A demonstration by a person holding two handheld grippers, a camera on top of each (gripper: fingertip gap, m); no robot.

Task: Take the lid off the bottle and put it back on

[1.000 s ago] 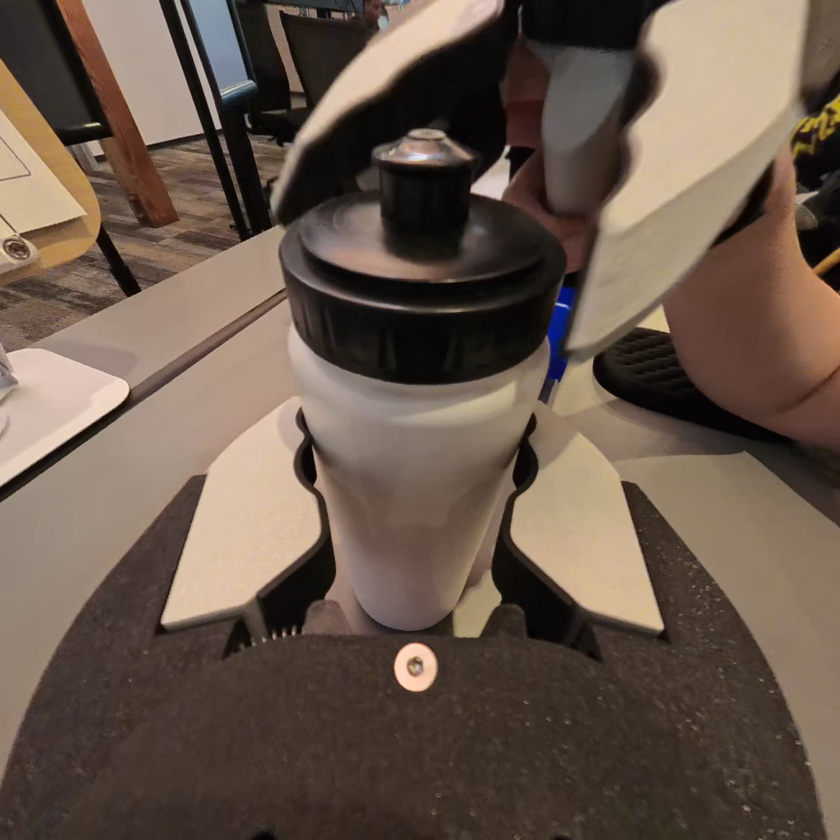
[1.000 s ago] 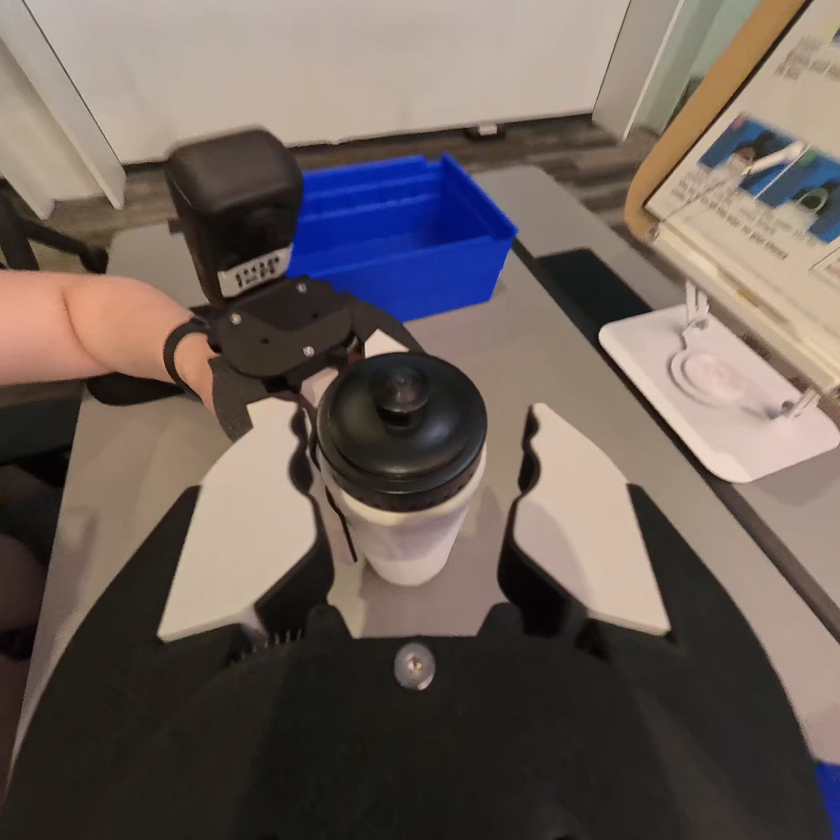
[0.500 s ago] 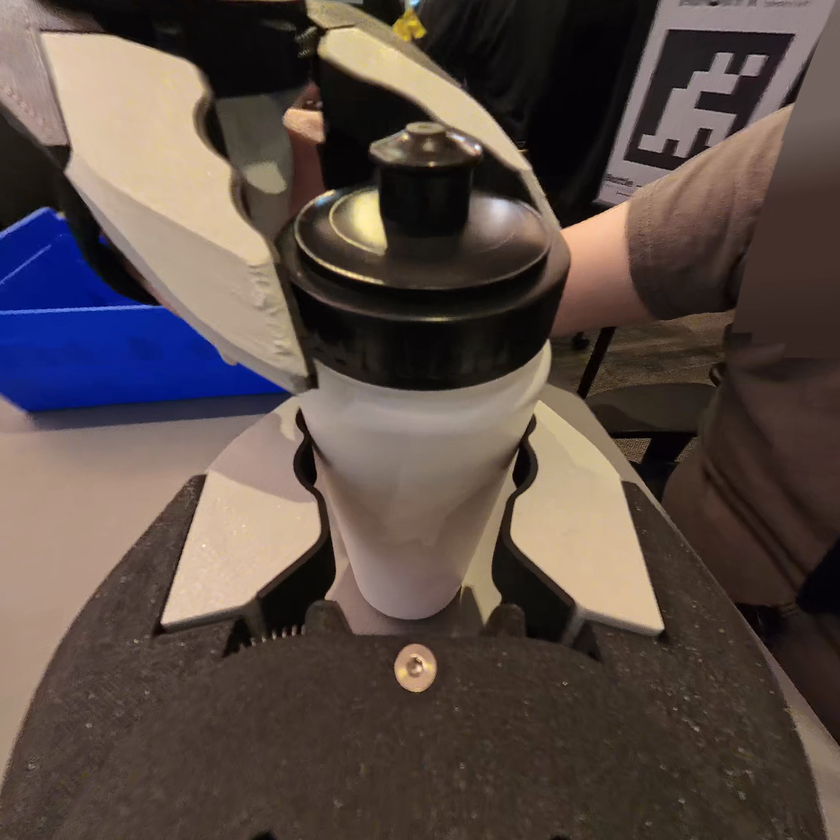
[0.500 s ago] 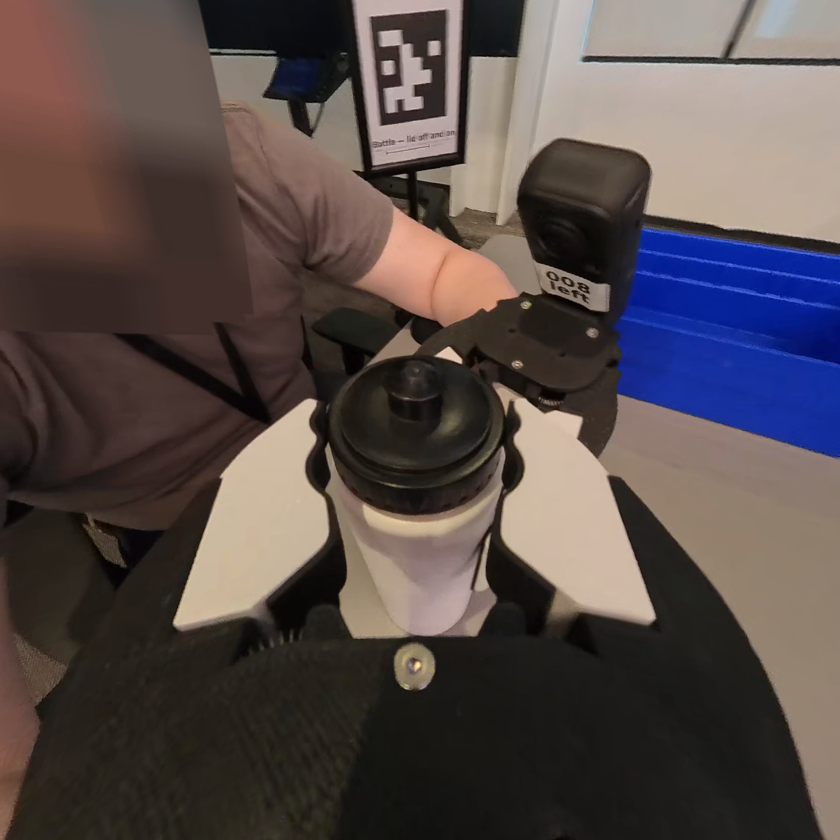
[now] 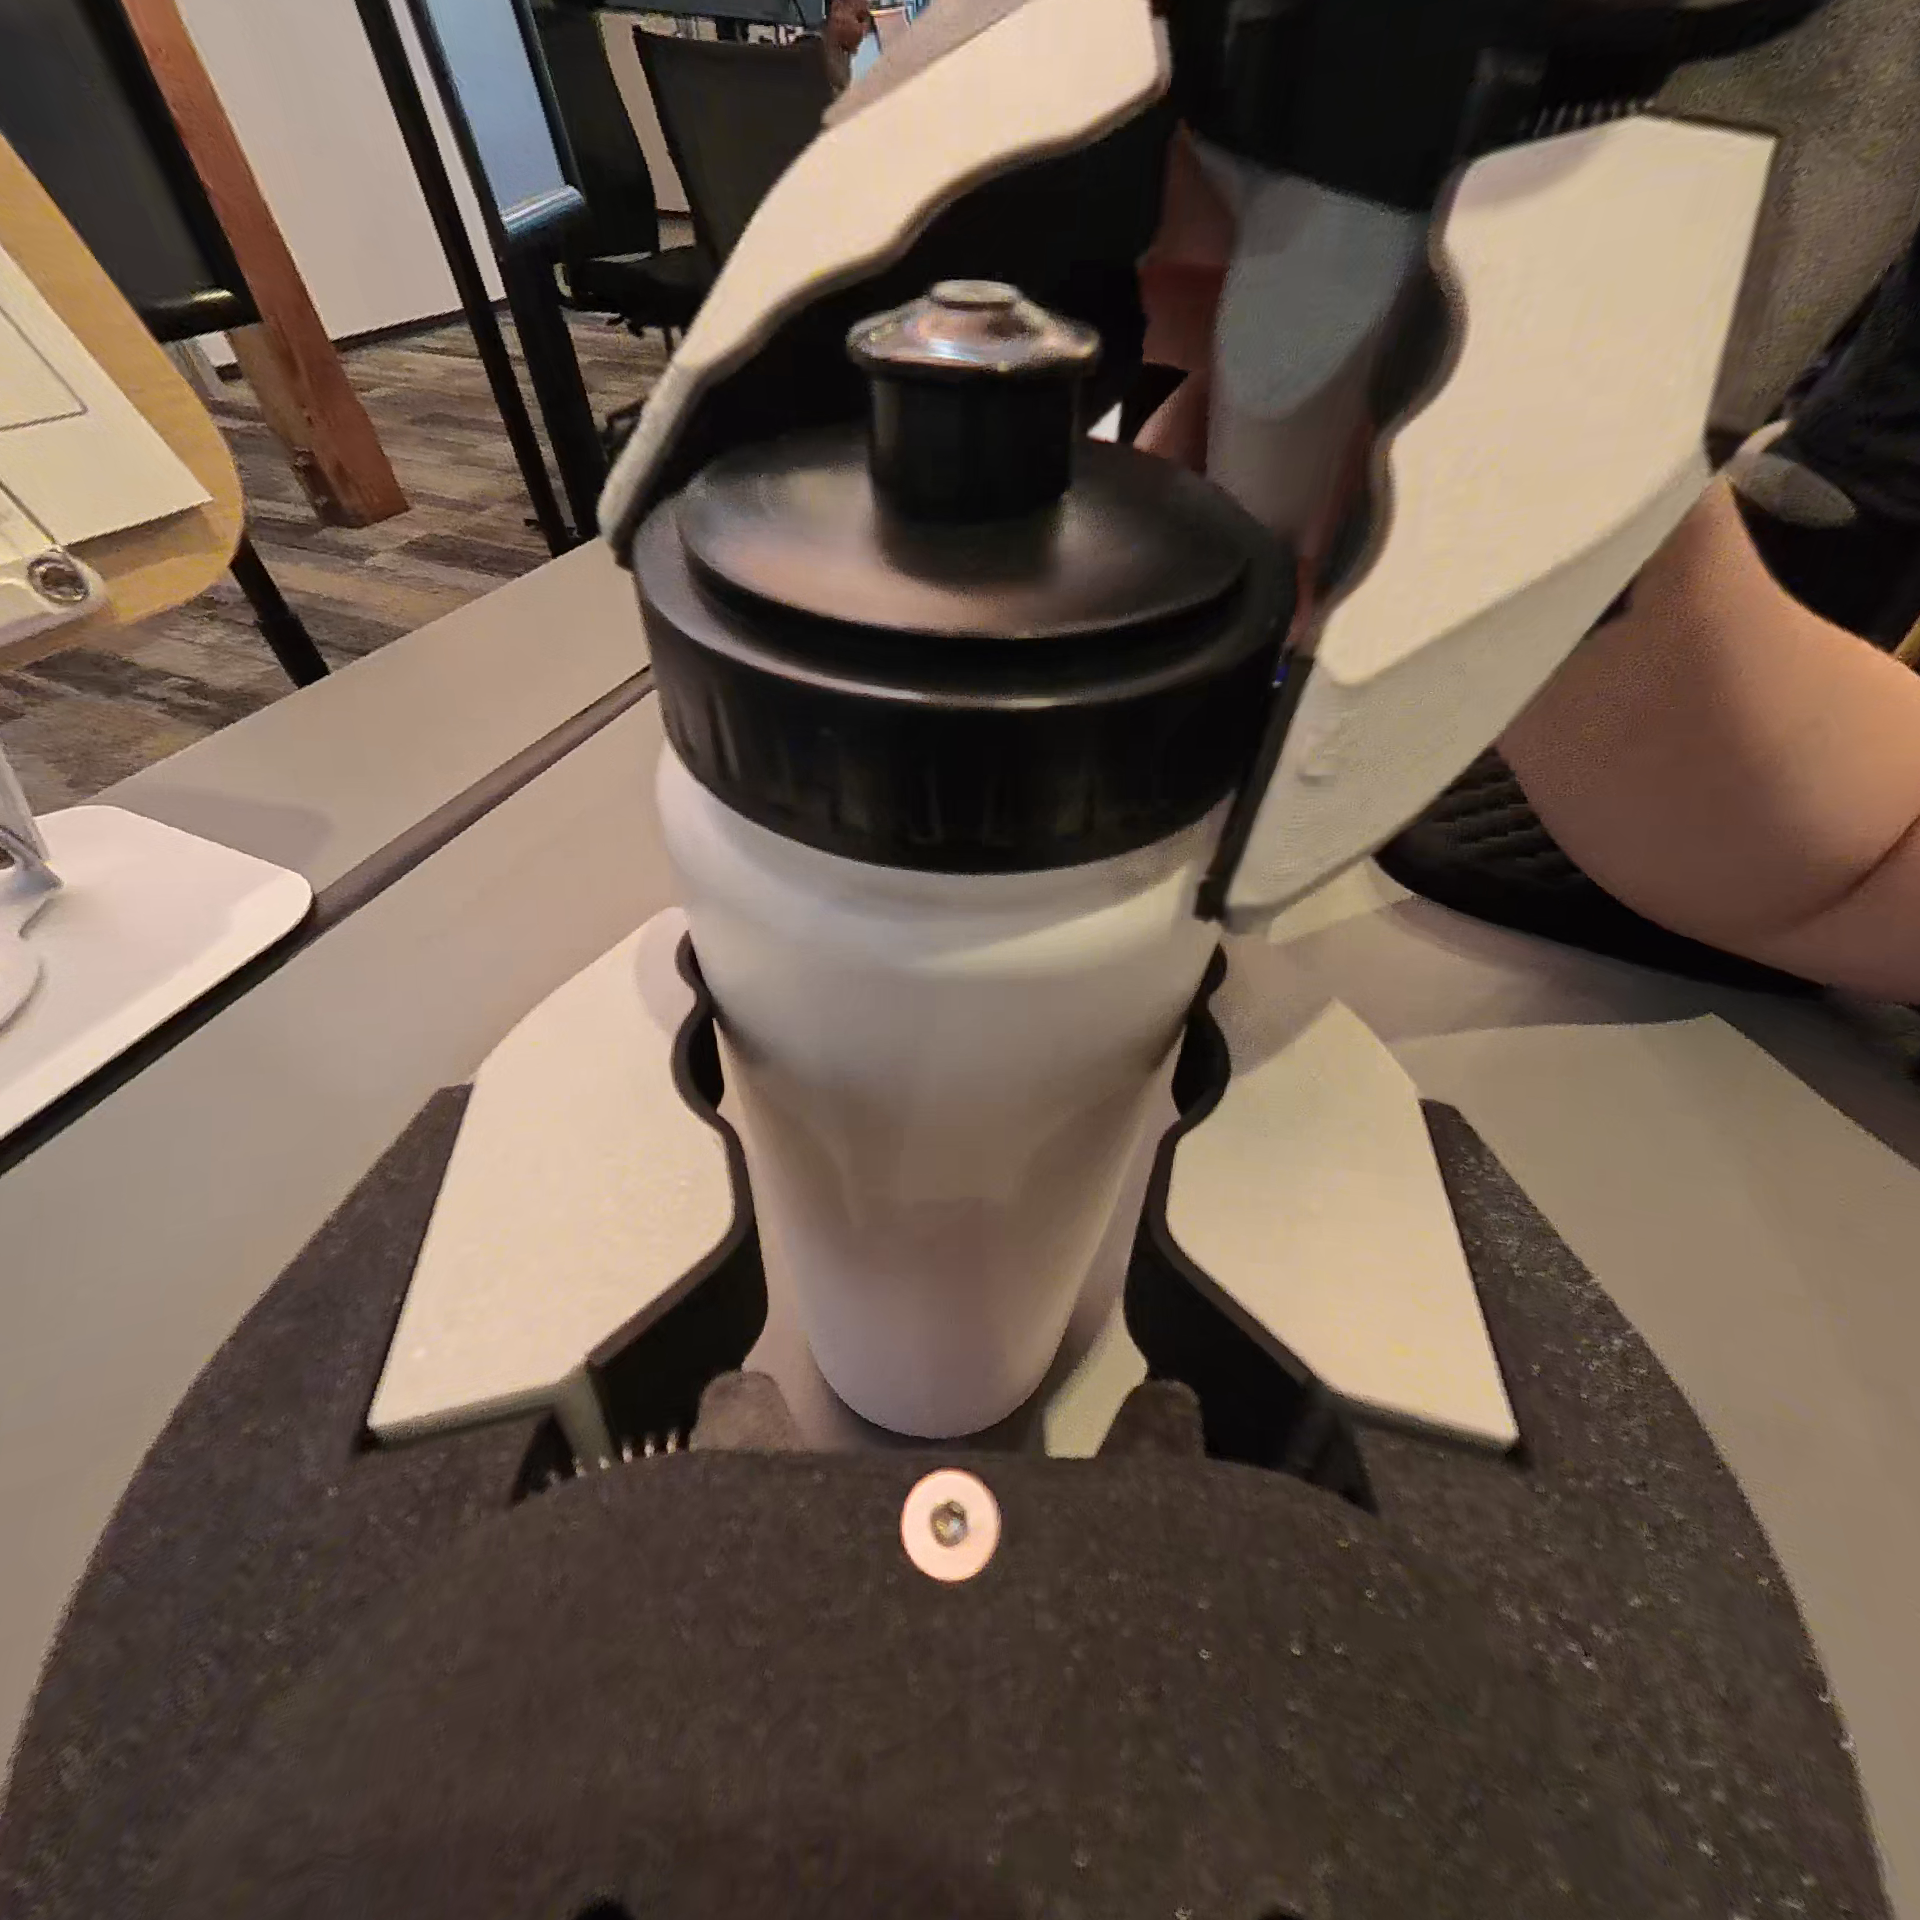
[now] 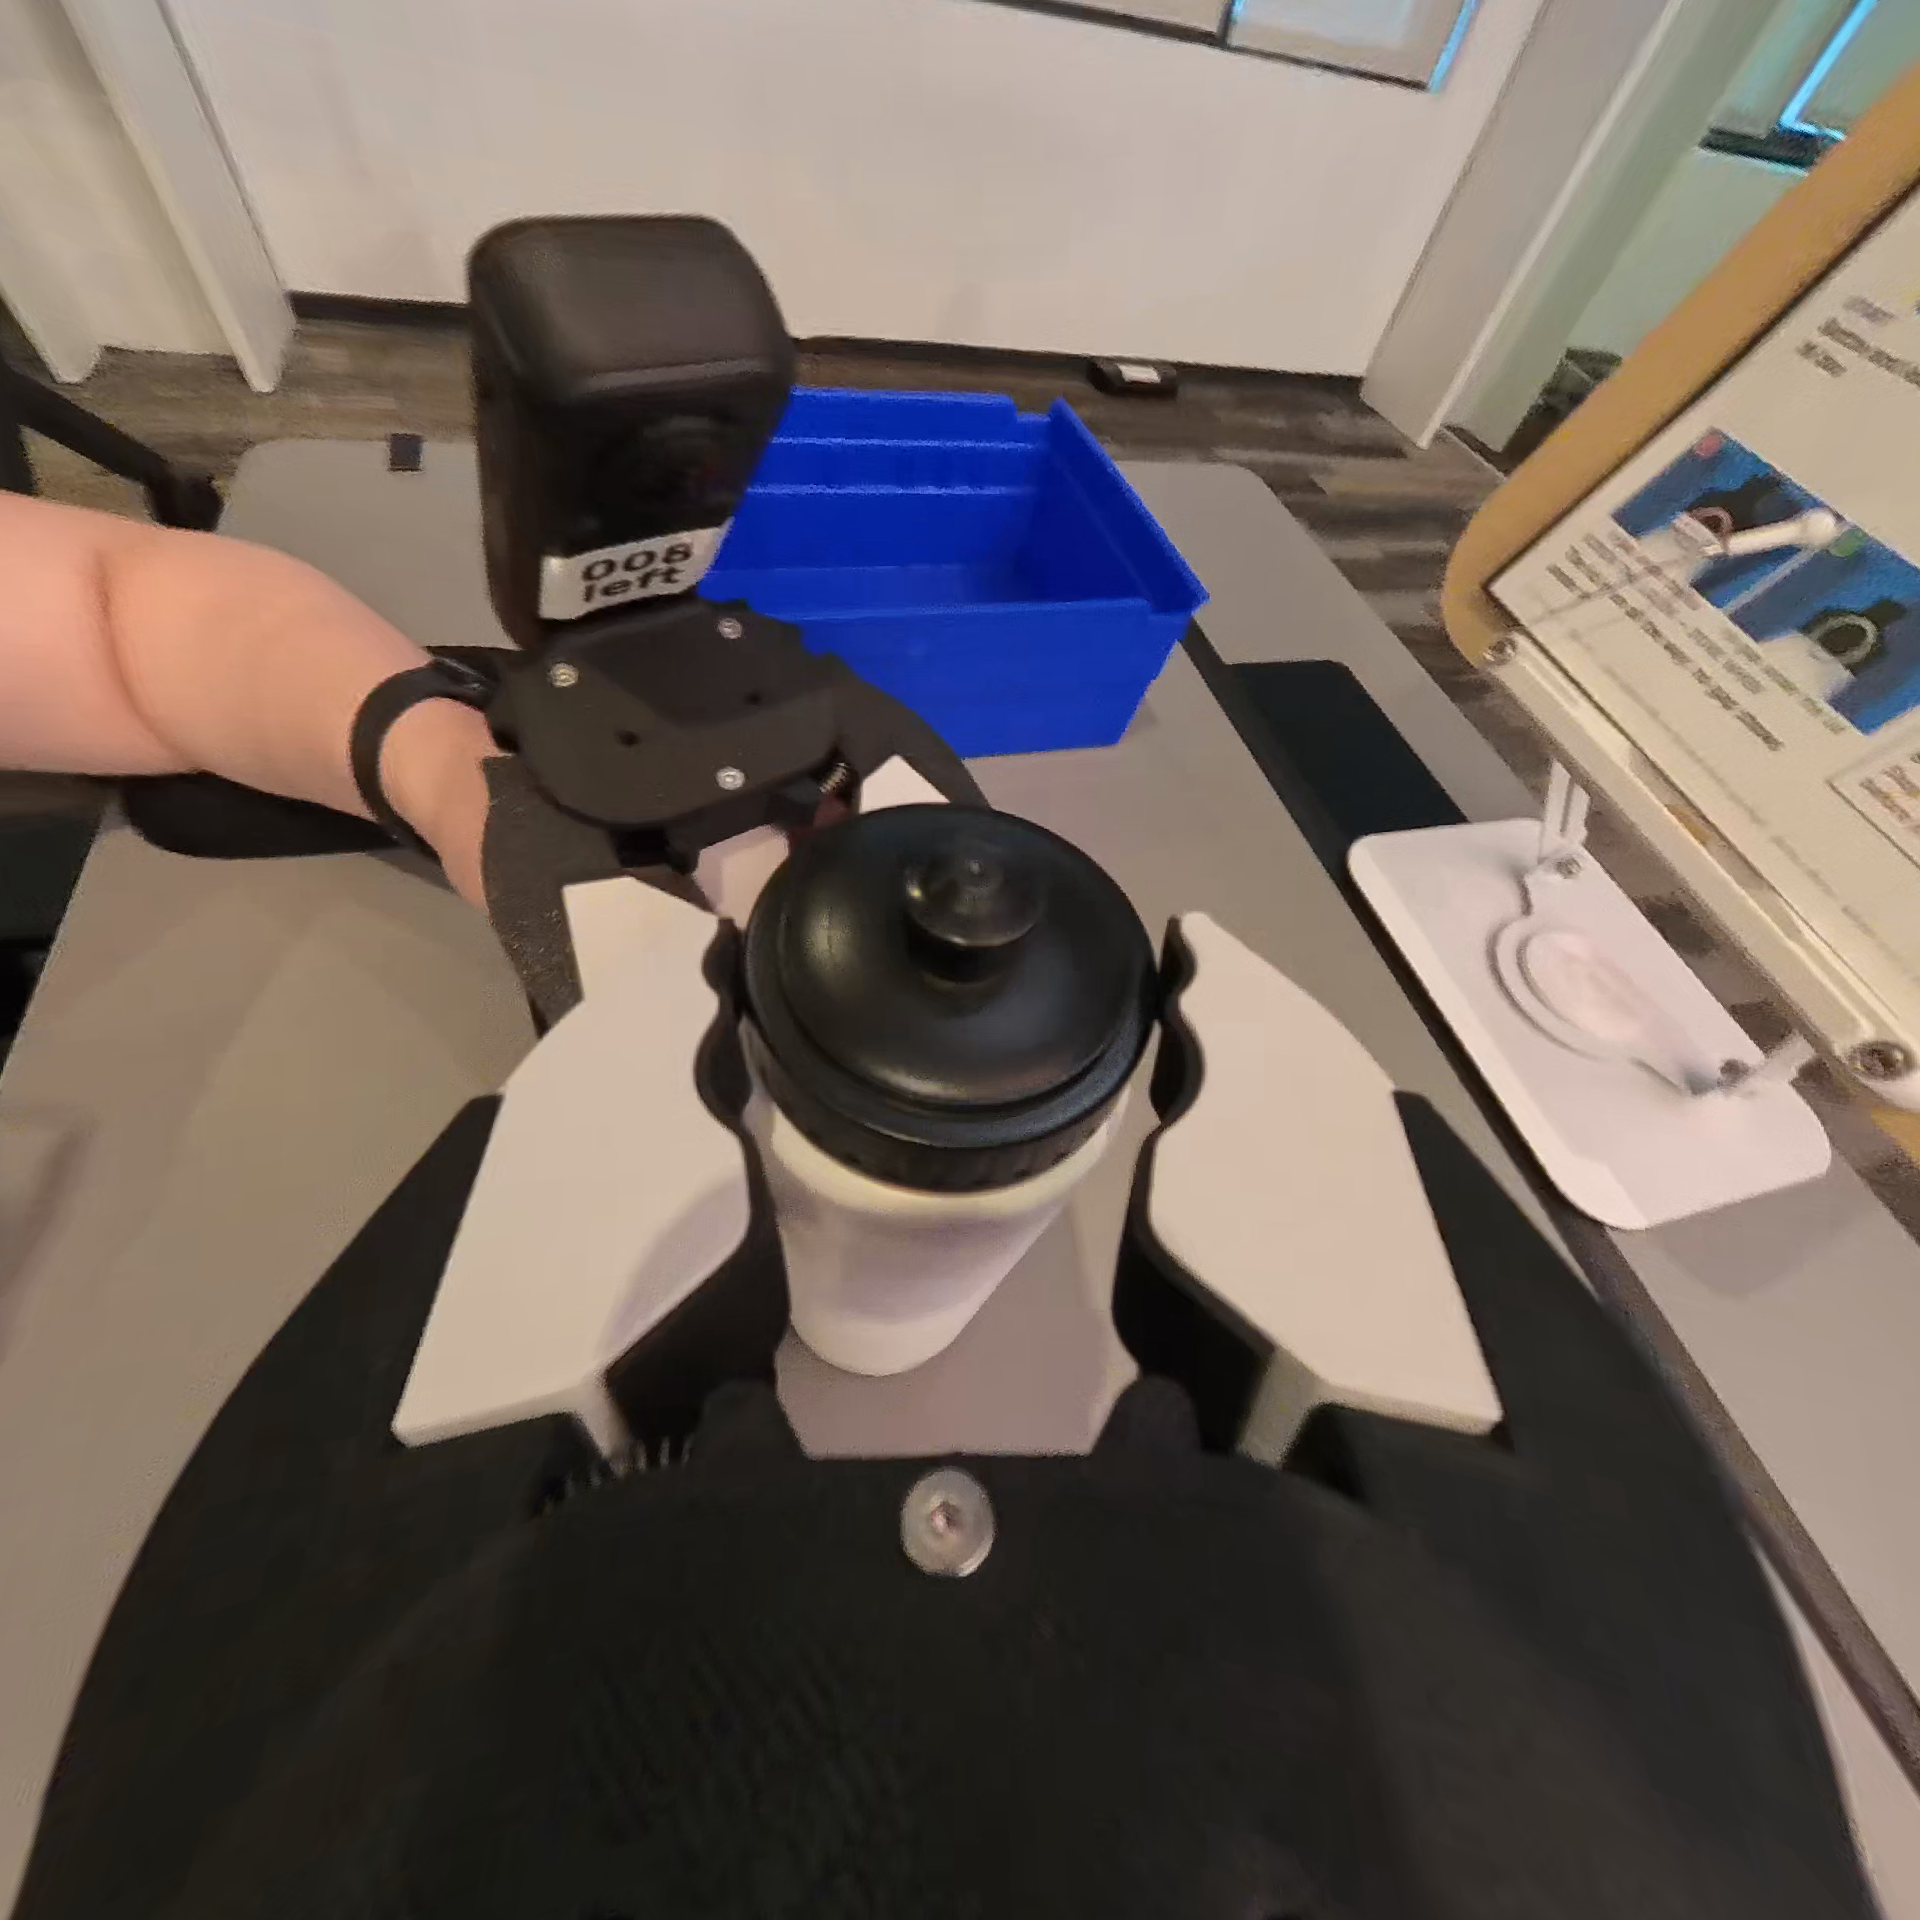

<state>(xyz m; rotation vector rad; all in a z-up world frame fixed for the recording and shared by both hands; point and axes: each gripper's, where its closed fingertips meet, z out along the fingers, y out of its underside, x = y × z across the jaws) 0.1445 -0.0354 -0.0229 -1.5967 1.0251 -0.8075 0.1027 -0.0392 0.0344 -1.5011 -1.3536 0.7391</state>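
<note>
Here the white bottle [image 5: 935, 1122] stands upright on the grey table [image 5: 260, 1091], its black lid [image 5: 961, 717] seated on the neck and the pull spout on top pointing straight up. The left gripper [image 5: 951, 1049] is clamped on the bottle's body below the shoulder: both pale fingers [image 5: 582, 1174] press against the white wall, one on each side, low on the bottle.

The right gripper [image 6: 951, 1023] comes from above and closes on the lid. In the right wrist view its two fingers [image 6: 1288, 1153] sit against the ribbed black rim on opposite sides (no gap shows between pad and rim on either side), and the bottle's white body tapers away beneath them. In the left wrist view the same gripper fills the upper part of the picture, one finger behind the lid at the left, the other touching the rim at the right.

Beyond the bottle, in the right wrist view, a blue bin [image 6: 956, 592] rests on the table, apart from the bottle. To the right a white stand [image 6: 1590, 1018] holds a wood-framed board with printed pages [image 6: 1745, 582]. The person's forearm [image 6: 187, 655] reaches in from the left, a dark band at the wrist.
</note>
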